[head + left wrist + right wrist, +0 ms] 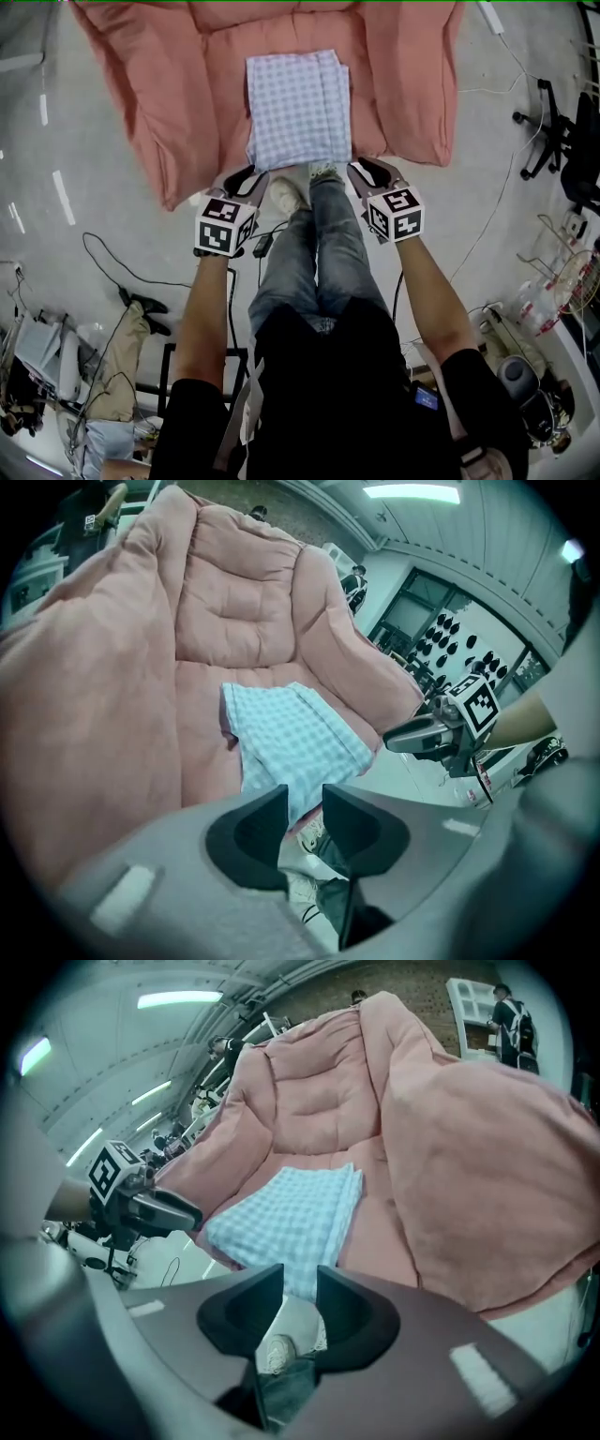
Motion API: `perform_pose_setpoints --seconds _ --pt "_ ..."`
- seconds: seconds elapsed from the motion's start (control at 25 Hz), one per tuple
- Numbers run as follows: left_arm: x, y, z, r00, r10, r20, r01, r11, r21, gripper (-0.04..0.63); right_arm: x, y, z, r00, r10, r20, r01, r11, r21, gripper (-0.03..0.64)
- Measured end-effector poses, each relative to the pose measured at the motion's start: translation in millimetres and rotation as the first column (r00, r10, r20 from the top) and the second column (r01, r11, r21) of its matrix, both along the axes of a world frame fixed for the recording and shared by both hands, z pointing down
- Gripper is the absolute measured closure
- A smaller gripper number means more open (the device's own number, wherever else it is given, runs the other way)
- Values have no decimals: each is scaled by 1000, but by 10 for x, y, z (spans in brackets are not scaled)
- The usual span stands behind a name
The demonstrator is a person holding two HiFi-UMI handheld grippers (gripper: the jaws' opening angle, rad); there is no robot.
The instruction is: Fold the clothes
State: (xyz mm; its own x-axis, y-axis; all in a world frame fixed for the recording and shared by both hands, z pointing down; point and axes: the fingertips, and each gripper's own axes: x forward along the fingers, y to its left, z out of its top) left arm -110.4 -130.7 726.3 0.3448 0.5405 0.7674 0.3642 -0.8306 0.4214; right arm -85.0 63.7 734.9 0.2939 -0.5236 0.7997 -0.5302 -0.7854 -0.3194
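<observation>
A big pink cushioned seat [178, 112] sprawls across the grey floor [75, 187], its backrest raised and a padded arm flaring out on each side. Right in the middle of its seat pad lies a folded blue-and-white checked cloth [298, 108], edges neat, reaching the cushion's front lip. Black cables [108, 258] snake over the floor nearby.

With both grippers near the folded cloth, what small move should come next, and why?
Probably ease both forward onto the checked cloth's near corners. The left gripper and right gripper hang just short of its near edge, jaws apart and empty.
</observation>
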Motion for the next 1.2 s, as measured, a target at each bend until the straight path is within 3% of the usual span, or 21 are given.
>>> perform_pose_setpoints --seconds 0.2,0.36,0.44,0.52,0.68,0.8,1.0,1.2 --pt "222 46 -851 994 -74 -84 69 996 -58 490 267 -97 -845 991 -10 -130 16 999 44 520" --pt "425 -23 -1880 968 -173 -182 149 979 -137 535 497 -140 -1851 966 1 -258 21 996 81 537" --pt "519 -73 -2366 945 -227 -234 189 966 -173 581 608 -137 -2355 946 7 -324 27 995 99 541" --pt "647 -157 -2795 918 -263 -297 213 958 -189 586 764 -128 -2816 920 23 -391 29 991 127 543" --pt "830 -380 -3490 857 -301 -417 248 952 -178 586 980 -63 -3553 869 75 -489 26 980 197 547" --pt "843 -460 -3866 819 -306 -485 268 952 -149 588 1017 28 -3890 853 117 -508 11 970 242 558" --pt "961 -391 -4385 756 -341 -559 305 939 -161 588 1182 37 -4382 830 137 -540 50 947 318 588" --pt "1042 -121 -4681 708 -394 -586 349 917 -195 588 1272 157 -4764 807 111 -579 136 921 366 601"
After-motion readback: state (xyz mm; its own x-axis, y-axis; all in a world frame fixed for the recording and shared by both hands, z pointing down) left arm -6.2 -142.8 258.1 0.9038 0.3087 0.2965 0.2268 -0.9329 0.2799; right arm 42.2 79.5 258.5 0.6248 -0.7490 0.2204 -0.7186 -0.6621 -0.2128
